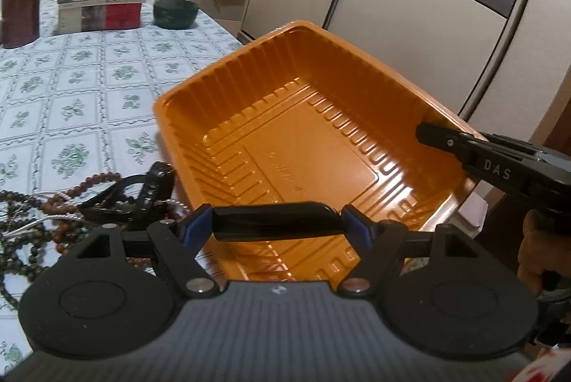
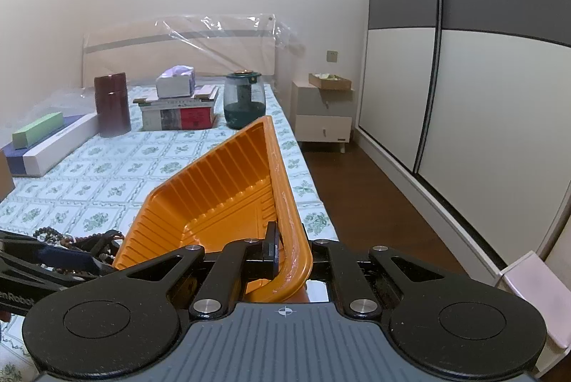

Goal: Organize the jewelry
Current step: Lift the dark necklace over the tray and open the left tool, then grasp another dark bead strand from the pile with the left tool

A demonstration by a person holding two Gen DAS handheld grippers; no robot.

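Observation:
An empty orange plastic tray (image 1: 292, 132) is tilted up over the right edge of the flower-patterned table. My right gripper (image 2: 285, 250) is shut on the tray's near right rim, and its tip (image 1: 424, 132) shows inside the tray's wall in the left wrist view. My left gripper (image 1: 276, 221) hovers over the tray's near edge, its blue pads closed on a glossy black piece (image 1: 271, 228), perhaps a bangle. A tangle of bead necklaces (image 1: 39, 221) and a black strap (image 1: 153, 189) lies on the cloth left of the tray. The beads (image 2: 53, 234) also show in the right wrist view.
At the table's far end stand a dark red cylinder (image 2: 112, 103), stacked books with a tissue box (image 2: 178, 107) and a green glass jar (image 2: 244, 100). Flat boxes (image 2: 46, 143) lie far left. A nightstand (image 2: 323, 114), wooden floor and wardrobe doors (image 2: 464, 79) are to the right.

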